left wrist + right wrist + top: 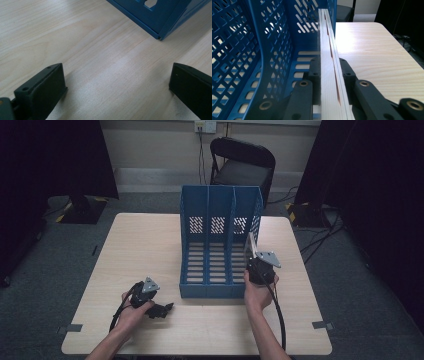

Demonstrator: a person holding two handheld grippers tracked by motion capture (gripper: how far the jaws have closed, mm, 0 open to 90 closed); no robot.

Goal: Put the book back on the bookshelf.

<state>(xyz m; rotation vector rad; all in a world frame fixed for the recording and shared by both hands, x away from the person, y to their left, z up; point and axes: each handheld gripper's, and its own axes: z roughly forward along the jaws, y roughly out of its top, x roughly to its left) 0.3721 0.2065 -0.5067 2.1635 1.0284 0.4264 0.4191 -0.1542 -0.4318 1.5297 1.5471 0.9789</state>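
A blue three-slot file holder (220,210) stands on the middle of the wooden table (145,245). My right gripper (254,259) is at its front right corner, shut on a thin stack of white sheets (251,245) held upright on edge. In the right gripper view the stack (329,70) runs between the jaws of my right gripper (329,66), along the right side of the file holder's (274,37) rightmost slot. My left gripper (167,308) rests on the table at the front left. Its view has my left gripper (117,82) open over bare wood, with the holder's corner (160,15) ahead.
A black folding chair (242,165) stands behind the table. Dark curtains hang at both sides, and cables lie on the floor at the right (320,240). Bare tabletop stretches left of the file holder and along the front edge.
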